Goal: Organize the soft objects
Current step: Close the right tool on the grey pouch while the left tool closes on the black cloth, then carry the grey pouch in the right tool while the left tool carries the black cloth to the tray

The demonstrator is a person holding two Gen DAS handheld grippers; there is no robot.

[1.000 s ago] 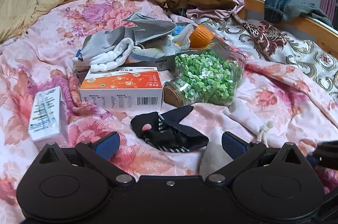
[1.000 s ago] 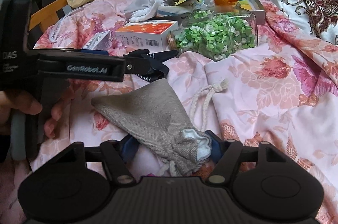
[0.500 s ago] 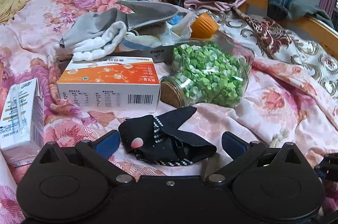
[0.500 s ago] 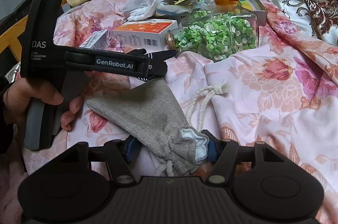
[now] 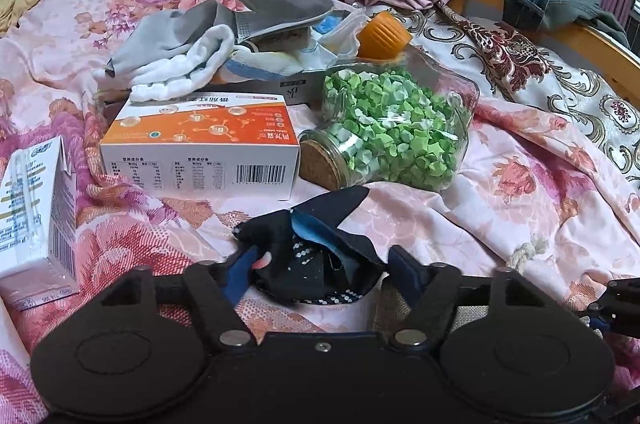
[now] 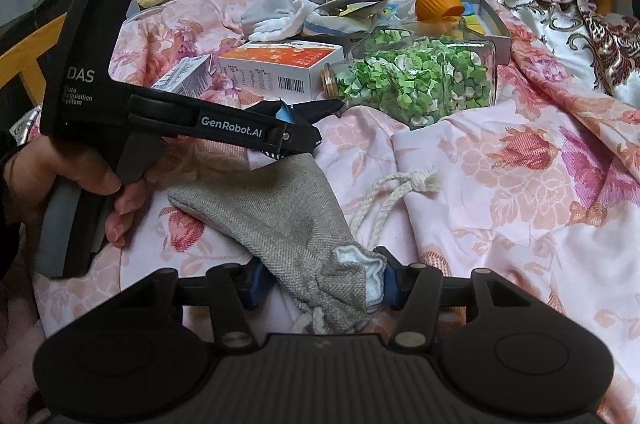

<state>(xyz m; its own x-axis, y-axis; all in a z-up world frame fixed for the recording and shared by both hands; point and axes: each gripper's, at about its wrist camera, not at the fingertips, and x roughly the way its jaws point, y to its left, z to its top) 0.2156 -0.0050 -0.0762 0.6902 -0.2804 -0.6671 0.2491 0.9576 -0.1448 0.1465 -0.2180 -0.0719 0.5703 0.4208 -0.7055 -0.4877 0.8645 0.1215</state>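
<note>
A black sock with white dots and a blue lining (image 5: 308, 256) lies bunched on the floral bedsheet. My left gripper (image 5: 320, 274) has closed in on it, with the sock between its blue pads; it also shows in the right wrist view (image 6: 296, 135). My right gripper (image 6: 320, 284) is shut on the mouth of a grey drawstring pouch (image 6: 280, 224), whose white cord (image 6: 392, 195) trails right. Grey and white socks (image 5: 180, 51) lie piled on a box farther back.
An orange and white carton (image 5: 200, 147), a glass jar of green paper stars (image 5: 392, 139), an orange cap (image 5: 382, 35) and a small white carton (image 5: 32, 220) lie on the bed. Yellow blanket and clothes are heaped behind. A wooden bed rail (image 5: 580, 35) runs at right.
My left gripper has moved forward onto the black sock and its jaws have closed in around it, bunching it. My right gripper still holds the pouch mouth in place.
</note>
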